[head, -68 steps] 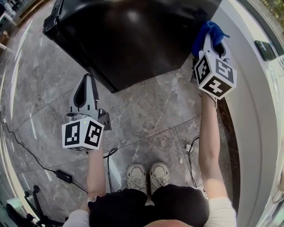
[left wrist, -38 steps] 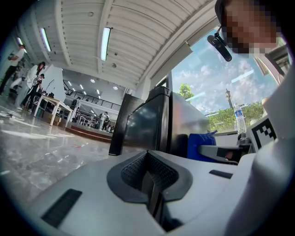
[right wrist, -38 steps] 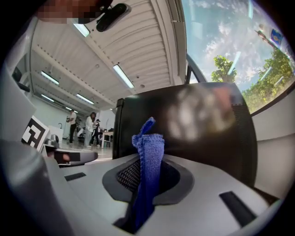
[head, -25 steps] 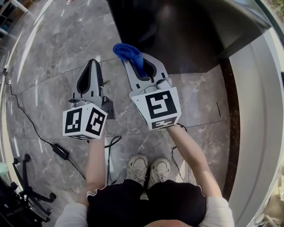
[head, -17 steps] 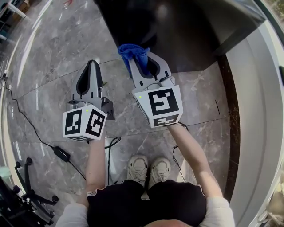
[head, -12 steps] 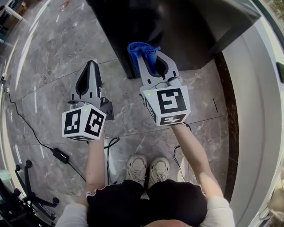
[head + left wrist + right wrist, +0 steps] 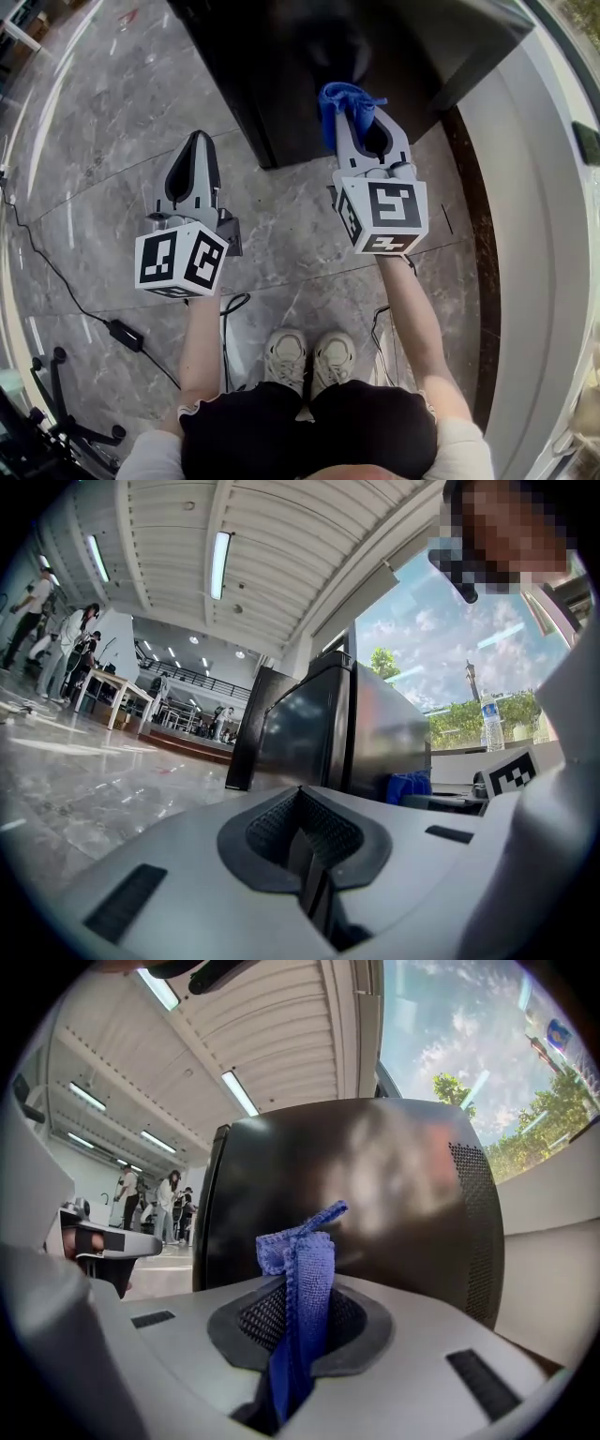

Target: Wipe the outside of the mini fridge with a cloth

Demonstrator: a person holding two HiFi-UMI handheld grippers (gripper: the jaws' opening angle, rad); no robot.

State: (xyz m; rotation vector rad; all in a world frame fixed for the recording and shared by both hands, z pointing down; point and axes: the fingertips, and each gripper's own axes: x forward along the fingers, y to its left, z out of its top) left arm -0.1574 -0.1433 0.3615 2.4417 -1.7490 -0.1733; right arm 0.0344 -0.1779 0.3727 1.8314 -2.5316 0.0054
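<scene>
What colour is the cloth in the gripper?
Blue. The cloth shows best in the right gripper view, pinched between the right gripper jaws.

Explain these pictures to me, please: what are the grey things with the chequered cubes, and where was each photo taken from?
There is no robot here. A person holds a tool in each hand, each with two jaws and a cube of square markers. The head view comes from a camera on the person's head, looking down at both tools, the shoes and the marble floor. The two gripper views come from cameras riding on the tools, looking along their jaws. The left gripper has its jaws together and holds nothing. The right gripper is shut on a blue cloth, whose end sticks out toward the black mini fridge standing on the floor.
</scene>
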